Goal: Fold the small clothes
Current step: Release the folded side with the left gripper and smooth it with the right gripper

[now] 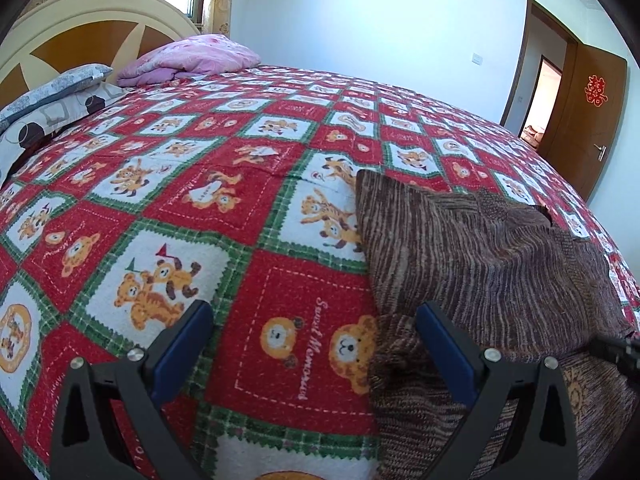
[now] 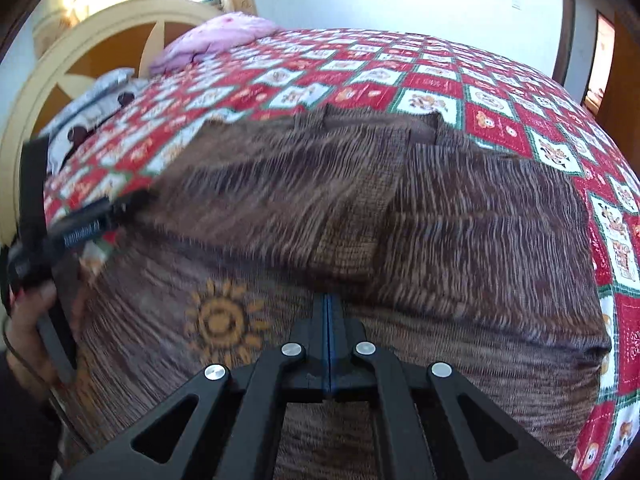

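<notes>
We work on a bed [image 1: 280, 208] spread with a red, green and white bear quilt. The brown striped garment [image 1: 500, 248] lies on it, partly folded, ahead and to the right of our left tool [image 1: 314, 314]. That tool stands wide open with nothing between its blue pads; its right finger [image 1: 444, 348] sits over the garment's near edge, its left finger over bare quilt.

Our right tool [image 2: 328, 300] has its jaws pressed fully together at the fold line of the garment, just in front of the sun print [image 2: 224, 322]. We cannot see whether any cloth is pinched between the pads, since the tips sit right at the raised fold.

Our judgement on the risks: if the right tool has caught only the top layer, or nothing, a lift would leave the fold behind or pull it crooked. The knit looks thick and springy, so a folded flap may creep open once released. The left tool, open and half on the cloth, could snag the near edge and drag the whole piece across the quilt, rumpling the layers beneath.
</notes>
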